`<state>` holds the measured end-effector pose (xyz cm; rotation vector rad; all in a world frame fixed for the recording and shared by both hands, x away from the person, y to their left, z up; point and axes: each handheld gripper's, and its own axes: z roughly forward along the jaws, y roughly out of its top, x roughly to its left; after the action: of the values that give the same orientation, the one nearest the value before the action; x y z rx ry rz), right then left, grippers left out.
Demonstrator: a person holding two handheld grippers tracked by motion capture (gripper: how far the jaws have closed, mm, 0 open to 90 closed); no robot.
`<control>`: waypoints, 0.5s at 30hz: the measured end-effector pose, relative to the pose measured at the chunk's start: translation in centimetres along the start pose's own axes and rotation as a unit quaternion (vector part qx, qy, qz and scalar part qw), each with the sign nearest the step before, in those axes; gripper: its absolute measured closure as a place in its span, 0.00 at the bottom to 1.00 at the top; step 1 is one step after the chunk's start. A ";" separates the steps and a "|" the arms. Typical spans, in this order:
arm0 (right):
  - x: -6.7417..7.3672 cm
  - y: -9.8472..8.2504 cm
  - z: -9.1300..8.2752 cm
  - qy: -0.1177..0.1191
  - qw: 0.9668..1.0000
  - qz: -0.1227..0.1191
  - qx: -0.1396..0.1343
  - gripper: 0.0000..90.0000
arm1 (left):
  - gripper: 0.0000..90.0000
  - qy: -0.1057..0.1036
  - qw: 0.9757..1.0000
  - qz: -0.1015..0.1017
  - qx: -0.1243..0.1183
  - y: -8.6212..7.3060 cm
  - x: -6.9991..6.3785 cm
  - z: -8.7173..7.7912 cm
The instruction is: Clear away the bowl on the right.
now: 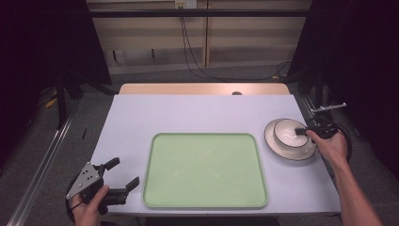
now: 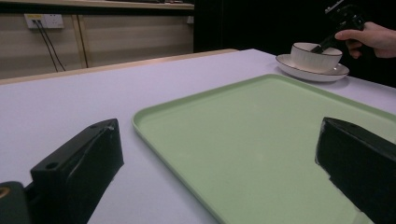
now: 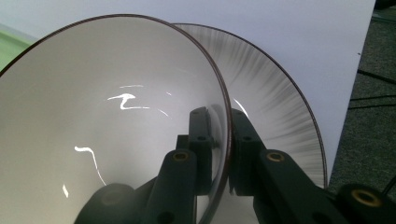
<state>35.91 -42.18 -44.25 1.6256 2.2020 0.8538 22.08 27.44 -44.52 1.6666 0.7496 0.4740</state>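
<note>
On lilac table [image 1: 197,110] (dark room): green tray [image 1: 204,169].

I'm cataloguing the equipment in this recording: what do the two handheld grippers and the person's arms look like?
Both grippers are black with two blocky jaws. The left gripper carries a grey three-cornered plate dotted with small holes. The right gripper shows brass-coloured pivot pins and screw holes on its jaws, and a black cable loops behind it. Both forearms are bare, with no sleeves or gloves visible.
</note>
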 end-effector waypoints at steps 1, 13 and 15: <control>0.0 0.0 0.0 0.000 1.000 0.000 0.000 0.91 | 0.01 0.000 1.000 0.000 0.000 0.0 0.0 0.0; 0.0 -0.1 -0.1 0.005 1.000 0.018 -0.001 0.92 | 0.01 0.003 1.000 -0.001 -0.007 0.1 0.0 -0.4; 0.0 -0.1 -0.1 0.005 1.000 0.023 0.000 0.92 | 0.01 0.002 1.000 0.001 -0.007 0.1 0.0 -0.4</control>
<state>35.74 -42.24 -44.21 1.6806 2.1797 0.8771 21.83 27.67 -44.34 1.6526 0.7468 0.4832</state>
